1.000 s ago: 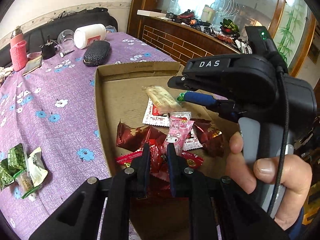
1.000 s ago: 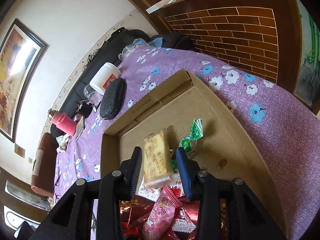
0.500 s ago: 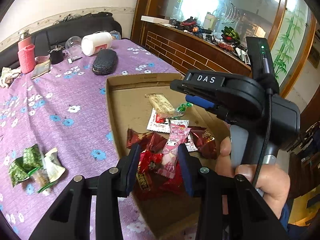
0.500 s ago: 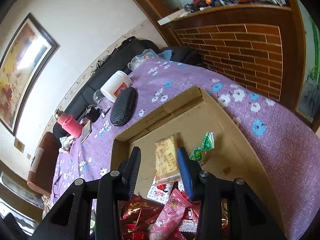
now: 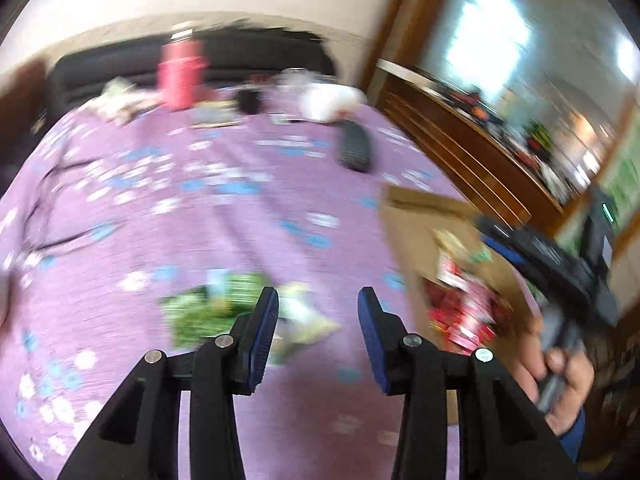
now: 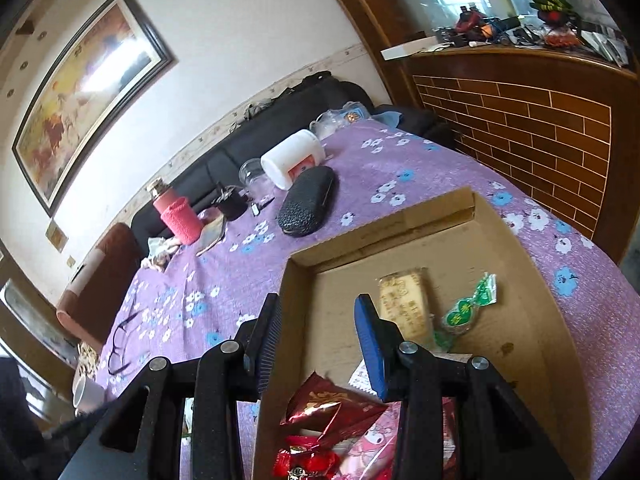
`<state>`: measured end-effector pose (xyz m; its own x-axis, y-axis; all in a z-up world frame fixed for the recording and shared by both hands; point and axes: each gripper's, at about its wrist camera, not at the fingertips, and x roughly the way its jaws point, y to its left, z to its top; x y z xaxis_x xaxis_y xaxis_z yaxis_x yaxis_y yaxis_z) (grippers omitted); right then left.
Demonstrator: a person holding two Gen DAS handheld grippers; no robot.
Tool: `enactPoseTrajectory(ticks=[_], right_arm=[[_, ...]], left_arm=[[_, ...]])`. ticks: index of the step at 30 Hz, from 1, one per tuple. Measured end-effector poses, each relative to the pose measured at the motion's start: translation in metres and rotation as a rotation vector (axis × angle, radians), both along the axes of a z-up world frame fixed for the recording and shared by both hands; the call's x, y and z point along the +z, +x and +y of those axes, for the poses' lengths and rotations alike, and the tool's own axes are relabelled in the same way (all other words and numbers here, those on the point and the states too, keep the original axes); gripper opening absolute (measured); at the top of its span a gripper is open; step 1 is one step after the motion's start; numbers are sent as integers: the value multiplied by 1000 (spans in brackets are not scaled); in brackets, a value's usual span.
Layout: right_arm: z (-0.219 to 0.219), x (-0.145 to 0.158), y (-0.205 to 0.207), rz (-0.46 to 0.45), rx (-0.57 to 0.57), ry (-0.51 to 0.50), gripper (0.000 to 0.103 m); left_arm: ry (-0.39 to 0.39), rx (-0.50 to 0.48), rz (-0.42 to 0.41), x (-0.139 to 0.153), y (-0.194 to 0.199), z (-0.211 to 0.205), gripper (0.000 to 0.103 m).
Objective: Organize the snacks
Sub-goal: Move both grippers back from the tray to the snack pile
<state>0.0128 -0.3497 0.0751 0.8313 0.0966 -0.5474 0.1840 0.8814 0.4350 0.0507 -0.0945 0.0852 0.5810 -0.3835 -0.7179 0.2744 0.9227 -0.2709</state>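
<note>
A shallow cardboard box [image 6: 532, 248] lies on the purple flowered tablecloth. In it are a beige biscuit pack [image 6: 404, 304], a green candy [image 6: 468, 312], red foil packs [image 6: 332, 408] and a pink pack [image 6: 372, 452]. My right gripper [image 6: 316, 340] is open and empty above the box's left wall. In the blurred left wrist view my left gripper [image 5: 316, 324] is open and empty above green snack packs [image 5: 212, 308] on the cloth. The box [image 5: 416, 220] and the right gripper's body [image 5: 560, 268] show at the right.
At the table's far side stand a pink bottle [image 6: 176, 216], a white jar on its side [image 6: 292, 160], a black case [image 6: 308, 200] and a clear cup [image 6: 252, 176]. Glasses [image 6: 120, 344] lie at the left. A wooden counter [image 6: 520, 120] stands to the right.
My left gripper opened, let go of the snacks in the box and swung left over the green packs on the cloth. My right gripper drew back and left from the biscuit pack.
</note>
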Motion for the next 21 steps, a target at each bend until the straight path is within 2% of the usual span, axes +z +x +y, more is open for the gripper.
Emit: enactPoseTrajectory(ticks=[1, 3, 5, 7, 12, 16, 21], right_arm=[[1, 0, 0, 1, -1, -4, 41], [2, 0, 1, 3, -2, -8, 41], [3, -1, 1, 5, -3, -13, 41], [5, 0, 1, 4, 1, -19, 41], [10, 1, 0, -8, 22, -30, 41], [20, 4, -1, -29, 53, -56, 41], [43, 5, 1, -45, 152, -90, 41]], left_arm=[[15, 71, 36, -6, 10, 17, 40], [10, 148, 85, -19, 23, 39, 40], [-26, 173, 124, -29, 30, 52, 40], [-36, 183, 151, -39, 37, 56, 40], [25, 176, 147, -52, 44, 46, 40], [35, 156, 189, -69, 50, 41, 40], [92, 164, 143, -71, 51, 38, 35]])
